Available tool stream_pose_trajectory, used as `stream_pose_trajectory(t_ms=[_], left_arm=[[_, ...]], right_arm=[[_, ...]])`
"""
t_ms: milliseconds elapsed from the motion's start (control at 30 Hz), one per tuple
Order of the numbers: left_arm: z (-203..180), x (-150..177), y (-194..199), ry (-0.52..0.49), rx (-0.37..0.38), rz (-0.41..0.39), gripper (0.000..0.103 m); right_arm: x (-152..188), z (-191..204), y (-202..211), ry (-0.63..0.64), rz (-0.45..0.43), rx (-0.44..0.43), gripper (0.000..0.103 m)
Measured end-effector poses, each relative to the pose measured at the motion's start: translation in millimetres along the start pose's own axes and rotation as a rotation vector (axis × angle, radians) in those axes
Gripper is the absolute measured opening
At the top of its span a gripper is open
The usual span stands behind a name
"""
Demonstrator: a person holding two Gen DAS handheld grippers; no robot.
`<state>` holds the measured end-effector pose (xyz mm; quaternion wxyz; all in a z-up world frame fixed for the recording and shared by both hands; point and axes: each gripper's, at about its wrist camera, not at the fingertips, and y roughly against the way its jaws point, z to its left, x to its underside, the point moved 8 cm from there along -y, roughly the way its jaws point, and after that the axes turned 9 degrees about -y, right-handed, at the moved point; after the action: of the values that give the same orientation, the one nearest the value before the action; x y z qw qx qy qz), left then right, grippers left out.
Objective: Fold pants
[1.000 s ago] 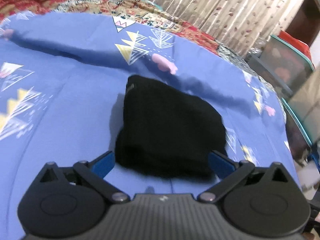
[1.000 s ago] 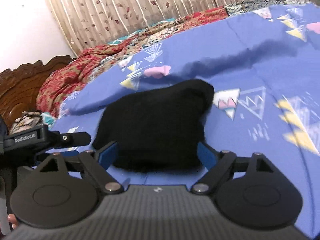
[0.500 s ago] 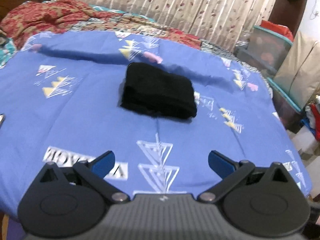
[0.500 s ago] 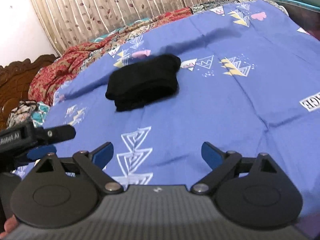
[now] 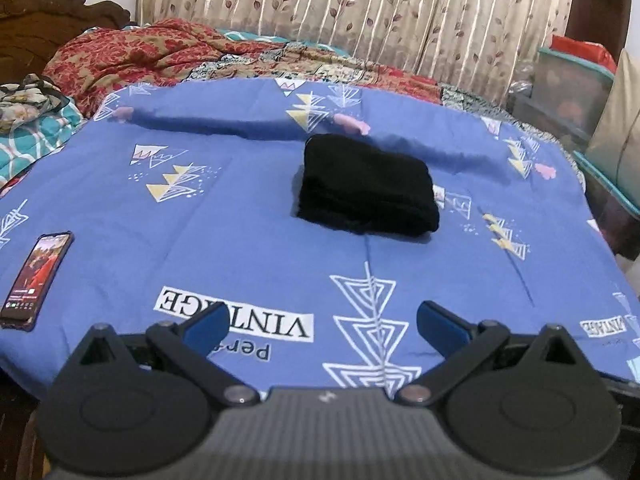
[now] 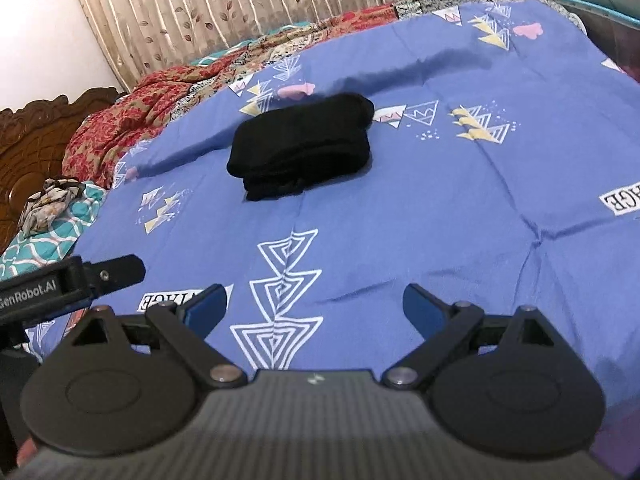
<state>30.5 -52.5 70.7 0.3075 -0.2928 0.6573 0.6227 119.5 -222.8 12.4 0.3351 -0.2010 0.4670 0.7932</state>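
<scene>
The black pants (image 5: 366,186) lie folded into a compact stack in the middle of the blue patterned bedsheet (image 5: 256,248); they also show in the right wrist view (image 6: 304,146). My left gripper (image 5: 322,326) is open and empty, held well back near the bed's front edge. My right gripper (image 6: 314,306) is open and empty, also far back from the pants. The left gripper's body (image 6: 68,280) shows at the left of the right wrist view.
A phone (image 5: 38,278) lies on the sheet at the front left. A red patterned blanket (image 5: 160,52) and teal pillow (image 5: 36,136) lie at the head of the bed. Storage bins (image 5: 572,88) stand to the right. Curtains (image 5: 360,12) hang behind.
Both grippers have pulled back from the folded pants toward the bed's front edge. The pants stay in place on the sheet.
</scene>
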Motion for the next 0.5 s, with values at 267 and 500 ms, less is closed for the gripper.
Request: stream_pose_trajectory(t_ms=[267,500], left_arm=[[5,1,1,-0.011,-0.037,-0.012,0.103],[1,1,1,-0.05,-0.046,-0.008,0.103]], right_arm=[[8,-3,-3,-0.022,0.036,0.008,0.097],[11,-3,0,-0.026,0.05,0.02,0.098]])
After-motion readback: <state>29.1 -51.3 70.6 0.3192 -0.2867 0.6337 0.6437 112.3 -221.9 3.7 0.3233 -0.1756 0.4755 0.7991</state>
